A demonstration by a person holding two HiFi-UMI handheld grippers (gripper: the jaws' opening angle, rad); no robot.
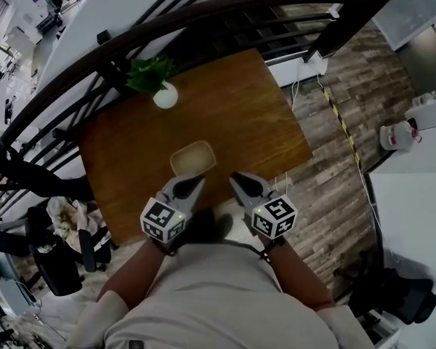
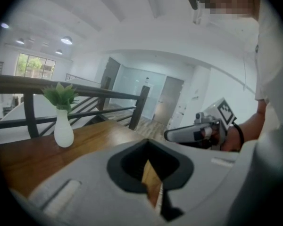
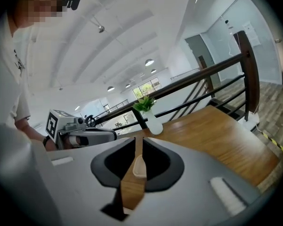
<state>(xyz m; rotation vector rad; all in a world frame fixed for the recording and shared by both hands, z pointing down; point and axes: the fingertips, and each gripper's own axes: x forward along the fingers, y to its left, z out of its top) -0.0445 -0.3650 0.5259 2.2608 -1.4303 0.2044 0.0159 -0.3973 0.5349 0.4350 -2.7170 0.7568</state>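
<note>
Wooden surface [image 1: 261, 122] fills mid-frame in the head view. Left gripper [image 1: 194, 185] sits at lower centre-left. Its own view shows the jaws drawn nearly together with nothing between them. Beige dish [image 1: 193, 158] lies just above that tip, close but apart, and its long axis runs left-right across the frame. Right gripper [image 1: 237, 178] sits lower right of the dish, aimed up-left, jaws likewise nearly together and empty. We judge the left one nearer.
</note>
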